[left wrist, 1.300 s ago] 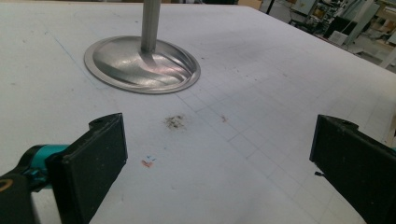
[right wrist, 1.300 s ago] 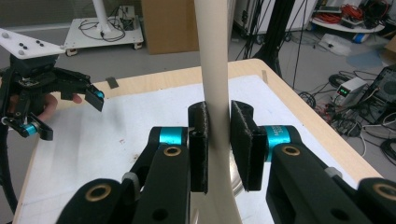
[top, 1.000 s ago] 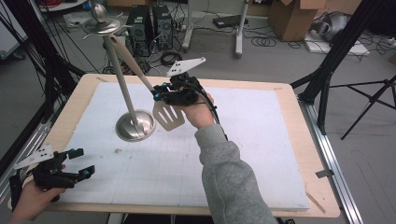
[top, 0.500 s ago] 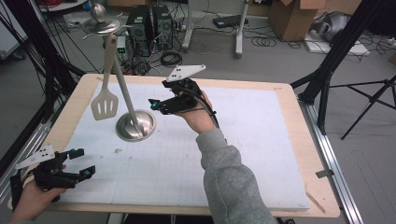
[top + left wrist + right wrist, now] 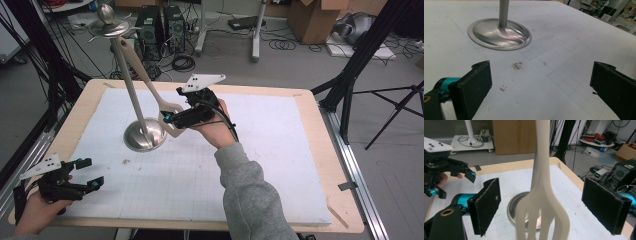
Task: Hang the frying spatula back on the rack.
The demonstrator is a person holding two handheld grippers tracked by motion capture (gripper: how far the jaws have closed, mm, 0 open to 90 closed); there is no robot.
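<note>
A cream slotted spatula [image 5: 146,75] hangs by its handle from the top disc [image 5: 107,26] of a metal stand whose round base [image 5: 145,136] sits on the white mat. My right gripper [image 5: 169,119] is level with the spatula's head. Its jaws have just been opening and now stand open. In the right gripper view the spatula [image 5: 544,202] hangs between the pads [image 5: 486,205] without touching either. My left gripper [image 5: 92,173] rests open at the table's near left corner with nothing between its jaws; in its own view [image 5: 541,85] it faces the stand base [image 5: 499,33].
The white gridded mat [image 5: 260,150] covers a wooden table [image 5: 345,200] with bare room to the right of the hand. Tripod legs [image 5: 350,90], cables and computer cases [image 5: 160,25] stand on the floor behind the table.
The right gripper let go of the spatula head. The spatula swung left past the stand's pole, then back right between the open jaws. The left gripper kept still.
</note>
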